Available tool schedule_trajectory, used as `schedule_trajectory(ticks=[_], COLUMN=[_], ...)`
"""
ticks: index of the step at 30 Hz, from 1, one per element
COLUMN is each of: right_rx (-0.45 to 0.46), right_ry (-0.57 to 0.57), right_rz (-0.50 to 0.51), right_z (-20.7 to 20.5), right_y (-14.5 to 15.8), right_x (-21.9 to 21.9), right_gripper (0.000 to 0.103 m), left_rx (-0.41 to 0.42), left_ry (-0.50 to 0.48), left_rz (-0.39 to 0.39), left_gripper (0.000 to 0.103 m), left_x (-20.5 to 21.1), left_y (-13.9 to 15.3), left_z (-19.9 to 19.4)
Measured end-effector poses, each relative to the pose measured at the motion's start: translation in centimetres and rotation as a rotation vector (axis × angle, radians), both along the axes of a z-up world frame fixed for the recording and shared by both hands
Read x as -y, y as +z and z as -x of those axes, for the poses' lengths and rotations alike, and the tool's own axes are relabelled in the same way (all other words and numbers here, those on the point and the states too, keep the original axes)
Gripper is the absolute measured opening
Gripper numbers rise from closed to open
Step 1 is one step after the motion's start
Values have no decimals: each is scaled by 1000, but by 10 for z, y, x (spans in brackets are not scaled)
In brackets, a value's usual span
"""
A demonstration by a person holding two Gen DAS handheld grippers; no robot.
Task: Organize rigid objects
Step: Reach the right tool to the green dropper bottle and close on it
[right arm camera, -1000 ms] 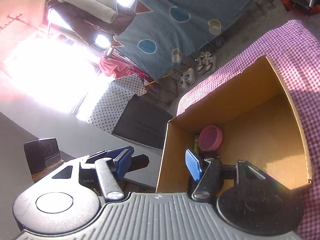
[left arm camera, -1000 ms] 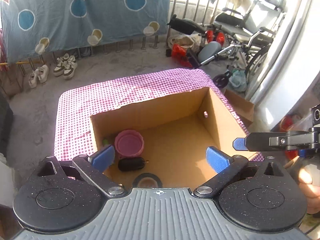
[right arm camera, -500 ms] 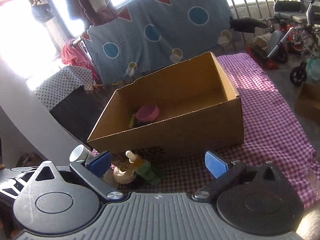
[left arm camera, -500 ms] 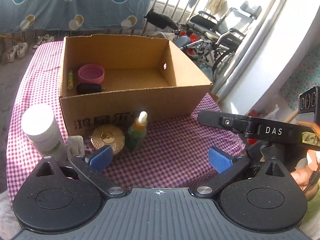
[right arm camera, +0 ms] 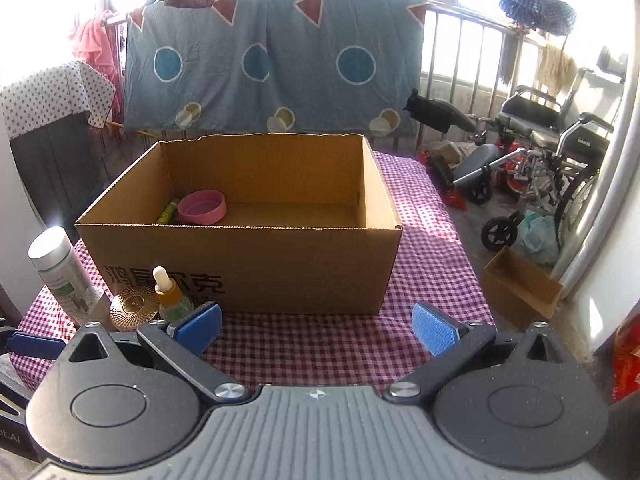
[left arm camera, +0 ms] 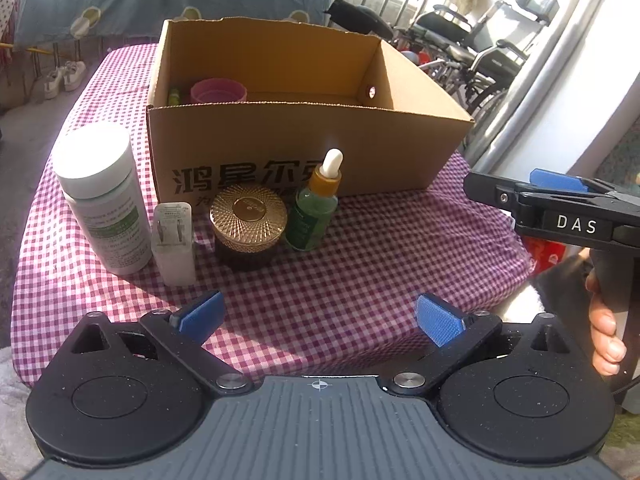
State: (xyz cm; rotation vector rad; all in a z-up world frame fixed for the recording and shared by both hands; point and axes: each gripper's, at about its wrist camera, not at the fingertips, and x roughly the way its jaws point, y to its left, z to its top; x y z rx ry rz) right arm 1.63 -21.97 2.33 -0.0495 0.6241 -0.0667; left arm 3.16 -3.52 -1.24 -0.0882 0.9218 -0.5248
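An open cardboard box (left arm camera: 304, 148) stands on a checked tablecloth (left arm camera: 320, 280); it also shows in the right wrist view (right arm camera: 280, 260). Inside lie a pink bowl (left arm camera: 218, 91) and a green tube (left arm camera: 173, 96). In front of the box stand a white bottle (left arm camera: 100, 196), a white charger plug (left arm camera: 175, 236), a gold-lidded jar (left arm camera: 248, 228) and a green dropper bottle (left arm camera: 316, 204). My left gripper (left arm camera: 320, 318) is open and empty, near the table's front edge. My right gripper (right arm camera: 316, 328) is open and empty, right of the objects.
A wheelchair (right arm camera: 552, 152) and clutter stand right of the table. A small cardboard box (right arm camera: 520, 292) sits on the floor at the right. A blue cloth (right arm camera: 272, 64) hangs behind. Shoes (left arm camera: 64, 76) lie on the floor at the far left.
Both grippers have pulled back from above the box toward the table's front edge and dropped lower. The objects in front of the box have come into view. Both stay open.
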Motion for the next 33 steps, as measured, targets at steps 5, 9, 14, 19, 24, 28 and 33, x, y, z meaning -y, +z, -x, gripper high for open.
schedule_trajectory(ticks=[5, 9, 14, 19, 24, 28, 33], right_rx=[5, 22, 24, 86, 72, 59, 30], right_ry=[4, 9, 63, 110, 203, 225, 260], right_rz=[93, 42, -108, -108, -230, -288, -315], right_z=[-3, -4, -9, -8, -15, -25, -34], right_y=[-3, -8, -12, -9, -4, -4, -9], right_x=[-1, 7, 10, -2, 0, 0, -12], right_gripper=[103, 103, 103, 103, 103, 102, 89], left_rx=[23, 27, 93, 205, 220, 252, 348], left_ry=[-14, -29, -23, -81, -95, -72, -58], left_rz=[-7, -15, -7, -30, -38, -76, -154], left_gripper=[103, 103, 103, 103, 103, 102, 100], left_x=[-1, -1, 0, 11, 21, 28, 38], left_y=[-1, -4, -2, 0, -6, -12, -13], left_z=[0, -4, 1, 8, -1, -6, -7])
